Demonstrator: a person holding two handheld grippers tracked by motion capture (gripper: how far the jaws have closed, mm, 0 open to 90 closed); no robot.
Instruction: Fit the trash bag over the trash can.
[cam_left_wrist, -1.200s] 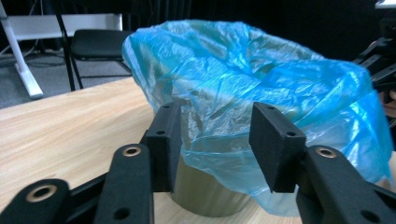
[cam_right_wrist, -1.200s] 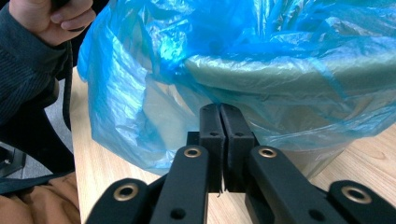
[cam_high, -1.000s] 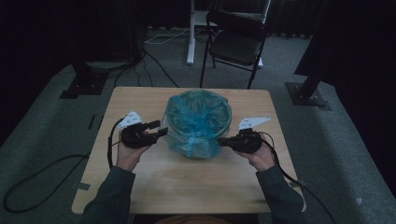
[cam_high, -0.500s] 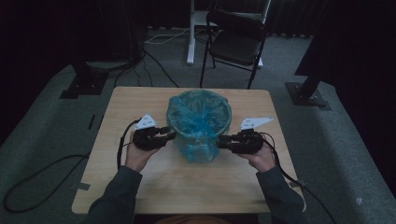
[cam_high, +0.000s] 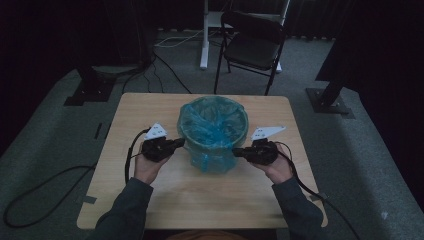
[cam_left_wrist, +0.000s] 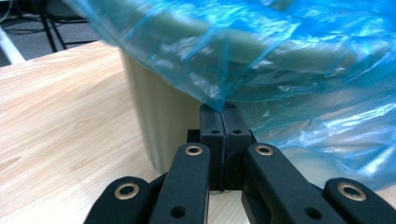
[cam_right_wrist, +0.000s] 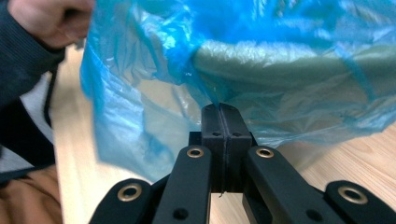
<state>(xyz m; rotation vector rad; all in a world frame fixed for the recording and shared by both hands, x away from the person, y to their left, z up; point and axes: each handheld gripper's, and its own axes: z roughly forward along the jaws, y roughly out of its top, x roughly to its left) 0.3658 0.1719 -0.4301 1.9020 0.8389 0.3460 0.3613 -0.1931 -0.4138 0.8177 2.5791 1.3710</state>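
Two grippers flanked a round bin (cam_high: 214, 131) at mid-table (cam_high: 150, 200), lined with crinkled translucent blue bag (cam_high: 212, 127). The left gripper (cam_left_wrist: 223, 108) had just clamped its jaws on the film's hanging edge. The right gripper (cam_right_wrist: 221, 107) likewise pinched thin film; the bin's base stayed hidden.

Left tool (cam_high: 178, 143) and right tool (cam_high: 237, 151), jaws pressed together, point inward from outstretched forearms.
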